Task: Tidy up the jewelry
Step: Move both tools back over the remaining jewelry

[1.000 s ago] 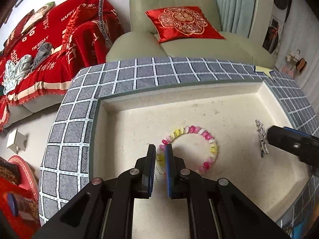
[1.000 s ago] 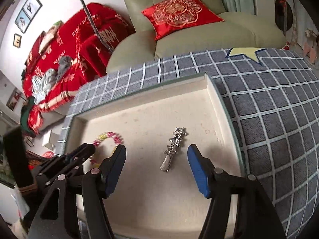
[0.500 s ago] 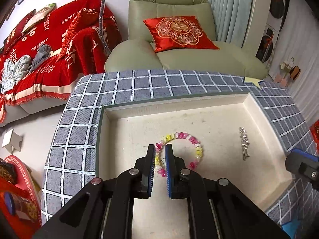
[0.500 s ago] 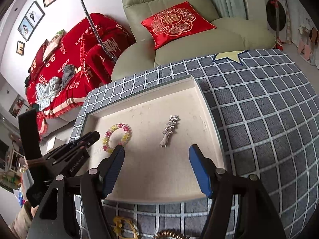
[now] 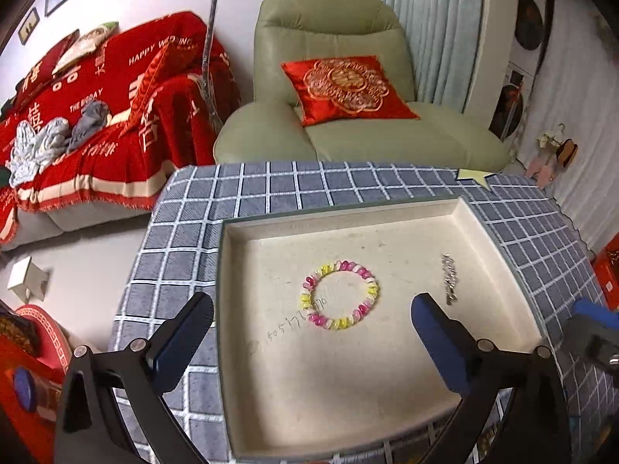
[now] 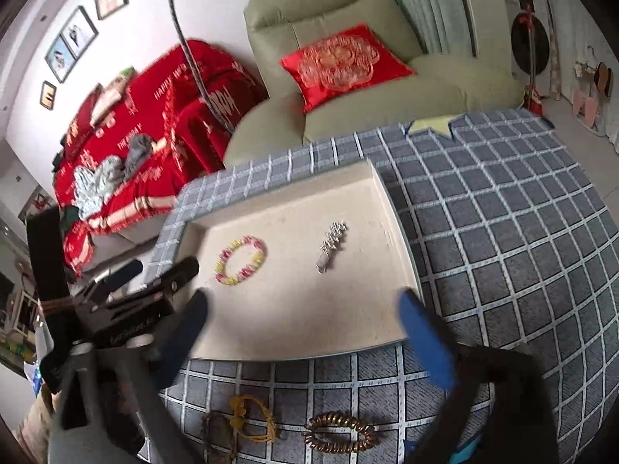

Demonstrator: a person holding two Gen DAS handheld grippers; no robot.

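**Two pieces in the tray, three still on the cloth**

Nearest the right wrist camera: three pieces lie on the checked tablecloth [image 6: 503,232], just in front of the tray's near rim. A yellow cord bracelet [image 6: 251,419], a dark bracelet [image 6: 218,435] touching its left side and partly cut by the frame edge, and a bronze bead bracelet [image 6: 340,433] to the right. None is in the tray yet.

Right gripper [image 6: 321,332]: jaws opening wide, blue pads apart, nothing between them. It hangs over the tray's near rim, blurred.

Left gripper [image 5: 309,332]: jaws also opening, spread wide, nothing held. One finger stands over the cloth left of the tray, the other over the tray floor.

Next out: the shallow cream tray [image 5: 348,406] on the cloth. Inside it, the pink, yellow and white bead bracelet [image 5: 339,295] lies flat, left of centre. The silver star hair clip [image 5: 448,278] lies to its right, well apart, near the right wall. Faint handwriting marks the floor beside the bracelet.

Beyond: green armchair [image 5: 348,116] with a red cushion [image 5: 344,87]; red-draped sofa [image 5: 96,116] to the left.

Judgement: roughly two of five pieces visible are placed. The three near ones remain, and both grippers are free to fetch them.
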